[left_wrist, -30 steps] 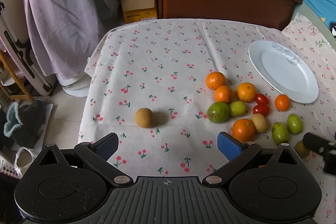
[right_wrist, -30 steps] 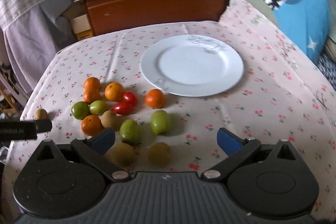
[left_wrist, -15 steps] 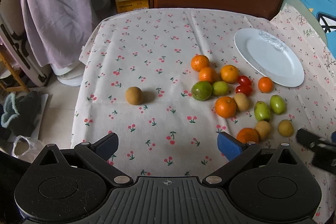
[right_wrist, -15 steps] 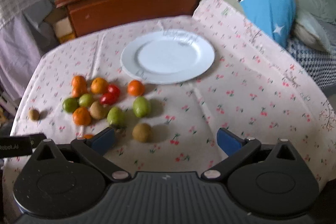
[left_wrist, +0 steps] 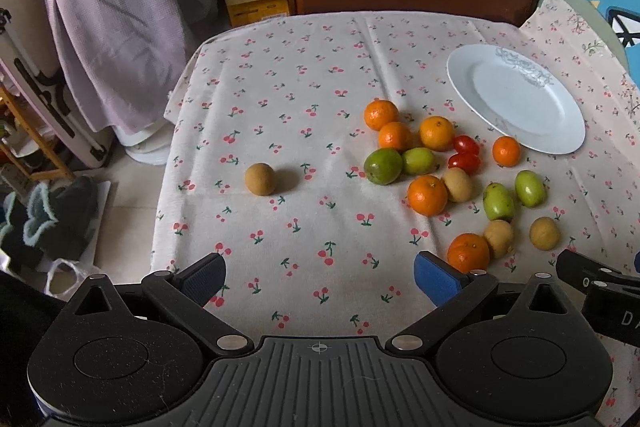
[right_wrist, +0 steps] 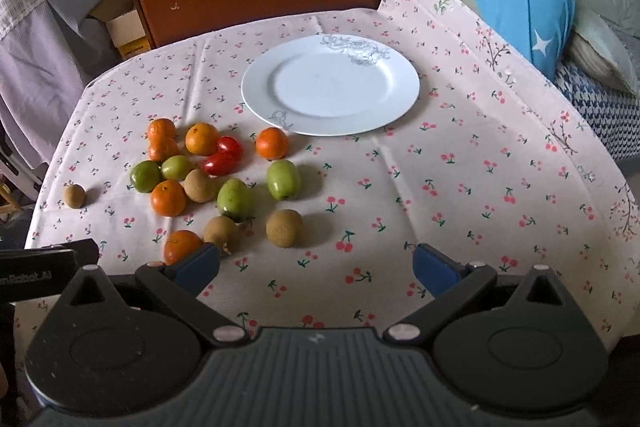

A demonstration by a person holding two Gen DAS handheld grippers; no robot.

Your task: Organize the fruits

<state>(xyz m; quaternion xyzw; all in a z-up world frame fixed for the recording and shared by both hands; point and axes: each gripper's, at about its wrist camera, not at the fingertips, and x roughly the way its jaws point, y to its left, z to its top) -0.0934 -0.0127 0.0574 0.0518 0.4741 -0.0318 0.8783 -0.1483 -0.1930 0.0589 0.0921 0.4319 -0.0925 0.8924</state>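
Since nothing is yet on the plate (right_wrist: 330, 87), which lies on the tablecloth (left_wrist: 304, 115) beyond the fruit pile (right_wrist: 208, 171), the sorting appears not yet begun. Both the left gripper (left_wrist: 319, 277) and the right gripper (right_wrist: 316, 267) hover with jaws spread wide, holding nothing. Take outlying fruit first: the brown fruit (right_wrist: 284, 227) nearest the right gripper, then the stray brown fruit (left_wrist: 260, 179) well apart on the left. Close gently on the tomatoes (right_wrist: 222, 157); they look likely to bruise.
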